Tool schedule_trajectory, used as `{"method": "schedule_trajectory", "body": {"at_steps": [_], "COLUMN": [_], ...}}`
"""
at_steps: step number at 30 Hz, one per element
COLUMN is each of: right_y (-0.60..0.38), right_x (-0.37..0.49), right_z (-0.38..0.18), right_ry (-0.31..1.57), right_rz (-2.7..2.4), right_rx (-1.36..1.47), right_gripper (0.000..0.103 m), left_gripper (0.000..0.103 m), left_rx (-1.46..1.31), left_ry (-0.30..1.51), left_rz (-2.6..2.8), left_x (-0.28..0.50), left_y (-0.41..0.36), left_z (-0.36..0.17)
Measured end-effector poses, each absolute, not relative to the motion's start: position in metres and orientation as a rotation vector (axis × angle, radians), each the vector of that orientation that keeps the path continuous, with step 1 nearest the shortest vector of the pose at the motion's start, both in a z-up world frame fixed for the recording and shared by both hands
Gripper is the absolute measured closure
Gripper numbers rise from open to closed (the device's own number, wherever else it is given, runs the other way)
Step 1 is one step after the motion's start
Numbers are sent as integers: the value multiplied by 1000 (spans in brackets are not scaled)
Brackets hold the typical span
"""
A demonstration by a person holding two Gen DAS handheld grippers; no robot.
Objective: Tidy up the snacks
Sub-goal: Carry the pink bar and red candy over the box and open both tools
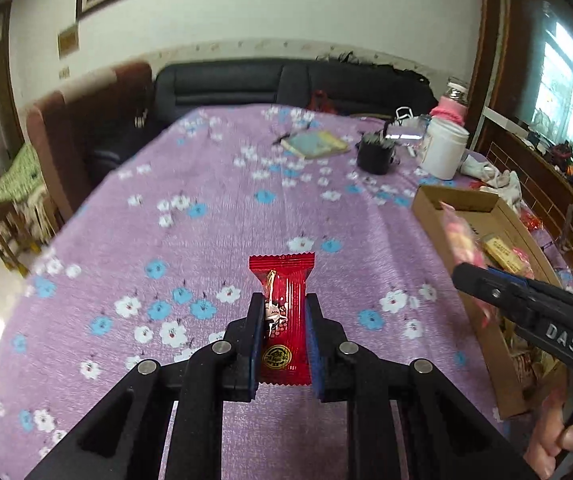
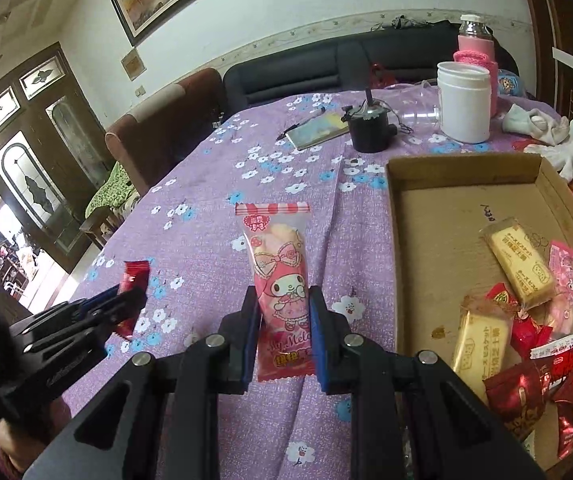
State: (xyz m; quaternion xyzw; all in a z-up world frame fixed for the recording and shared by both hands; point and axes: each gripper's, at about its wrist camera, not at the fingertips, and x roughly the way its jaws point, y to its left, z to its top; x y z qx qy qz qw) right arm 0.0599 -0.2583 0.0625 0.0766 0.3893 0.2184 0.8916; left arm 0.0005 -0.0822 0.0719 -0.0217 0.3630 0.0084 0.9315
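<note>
While the red snack packet [image 1: 282, 320] sits clamped upright in the left hand-held gripper [image 1: 284, 312] above the purple flowered surface [image 1: 206, 240], the right hand-held gripper [image 2: 282, 304] grips a pink character-print snack pouch [image 2: 280, 276], just left of the cardboard box [image 2: 422, 176] holding more snacks.

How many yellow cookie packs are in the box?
2. One yellow pack lies tilted near the middle of the cardboard box; the other yellow pack lies at the near end beside the red candies. More could hide under that pile.
</note>
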Motion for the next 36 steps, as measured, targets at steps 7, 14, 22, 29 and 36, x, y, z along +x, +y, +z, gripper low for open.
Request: {"method": "schedule_trajectory", "body": {"at_steps": [7,14,22,29,36], "right_y": [-302,-399,-442,-443,-434], "right_x": [39,24,46,50,54], "right_z": [98,95,64,48,42], "right_ry": [725,655,739,805,829], "right_rz": [420,191,134,129,109], "right_rx": [196,246,339,358,314], "right_gripper": [81,81,81,81,81], "left_gripper": [84,85,85,85,85], "left_rx": [38,35,60,79,117], "left_ry": [688,723,787,806,735], "left_rz": [-58,-221,-328,-323,-293], "left_x": [-3,14,38,44,40], "left_y": [-131,-200,-284,-303,-302], "left_z": [96,100,75,55,51]}}
